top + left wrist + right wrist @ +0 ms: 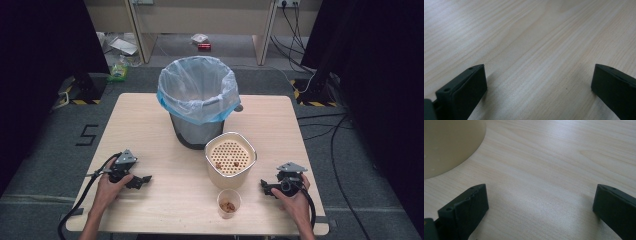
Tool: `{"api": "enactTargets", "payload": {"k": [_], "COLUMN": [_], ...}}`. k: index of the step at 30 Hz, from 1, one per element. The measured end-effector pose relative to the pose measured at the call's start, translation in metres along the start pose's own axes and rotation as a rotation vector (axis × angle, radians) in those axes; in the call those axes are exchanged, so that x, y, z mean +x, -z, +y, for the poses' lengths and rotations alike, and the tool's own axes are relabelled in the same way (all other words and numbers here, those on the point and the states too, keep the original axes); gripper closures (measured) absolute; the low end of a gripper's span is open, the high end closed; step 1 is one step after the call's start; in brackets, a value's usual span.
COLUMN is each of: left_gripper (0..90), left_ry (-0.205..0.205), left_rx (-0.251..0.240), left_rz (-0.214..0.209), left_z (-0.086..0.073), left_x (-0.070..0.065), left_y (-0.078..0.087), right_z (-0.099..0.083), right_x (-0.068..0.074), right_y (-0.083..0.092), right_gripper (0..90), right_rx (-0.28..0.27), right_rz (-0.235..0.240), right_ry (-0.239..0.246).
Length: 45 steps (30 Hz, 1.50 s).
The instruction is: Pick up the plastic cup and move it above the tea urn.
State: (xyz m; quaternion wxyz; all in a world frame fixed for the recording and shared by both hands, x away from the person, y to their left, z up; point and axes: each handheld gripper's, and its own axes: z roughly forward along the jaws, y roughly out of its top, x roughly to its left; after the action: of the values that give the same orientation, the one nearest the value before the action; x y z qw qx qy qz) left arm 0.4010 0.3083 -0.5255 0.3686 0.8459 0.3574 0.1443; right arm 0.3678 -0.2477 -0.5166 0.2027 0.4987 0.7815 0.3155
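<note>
High view: light wooden table [150,125], seen from above, person's forearms entering from the near edge. Left gripper [141,181] resting low on the near-left part of the table, held in the left hand [111,184], jaws pointing right toward the middle. Right gripper [266,188] resting on the near-right part, held in the right hand [295,199], jaws pointing left. Between the two, near the front edge, a small paper cup [228,202] standing upright with brown bits inside. Just beyond it, a cream container [230,160] with a perforated insert and a few brown bits lying on the holes; cup close to the container, whether touching cannot be told. Farther back, at the table's centre, a dark waste bin [198,97] lined with a pale blue bag, upright, just behind the container.

Left gripper view: both black jaws spread wide, bare wood grain between them, nothing gripped.

Right gripper view: jaws likewise spread wide over bare tabletop, nothing between the pads; curved cream wall of the container [449,142] at the upper left, close to the jaw on that side but apart from it.

Both grippers well apart from each other, neither touching cup, container or bin.
</note>
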Motion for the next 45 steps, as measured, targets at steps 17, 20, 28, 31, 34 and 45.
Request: {"api": "enactTargets", "payload": {"k": [17,20,28,31,34,45], "left_gripper": [0.0,0.0,0.0,0.0,0.0,0.0], "left_ry": [0.0,-0.001,-0.001,-0.001,0.0,0.0], "left_rx": [0.0,0.0,0.0,0.0,0.0,0.001], "left_rz": [0.0,0.0,0.0,0.0,0.0,0.0], "left_z": [0.0,0.0,0.0,0.0,0.0,0.0], "left_x": [0.0,0.0,0.0,0.0,0.0,0.0], "left_y": [0.0,0.0,0.0,0.0,0.0,0.0], "right_z": [-0.002,-0.004,0.001,0.003,0.006,0.017], "right_x": [0.017,0.026,0.051,0.061,0.072,0.102], "right_y": [0.03,0.041,0.074,0.083,0.089,0.101], "right_gripper": [24.0,26.8,37.5,39.7,41.2,43.9], "right_rx": [-0.03,-0.048,-0.116,-0.117,-0.129,-0.179], "right_rz": [0.043,0.087,0.135,0.158,0.19,0.272], "right_ry": [0.036,0.028,0.012,0.018,0.021,0.059]}}
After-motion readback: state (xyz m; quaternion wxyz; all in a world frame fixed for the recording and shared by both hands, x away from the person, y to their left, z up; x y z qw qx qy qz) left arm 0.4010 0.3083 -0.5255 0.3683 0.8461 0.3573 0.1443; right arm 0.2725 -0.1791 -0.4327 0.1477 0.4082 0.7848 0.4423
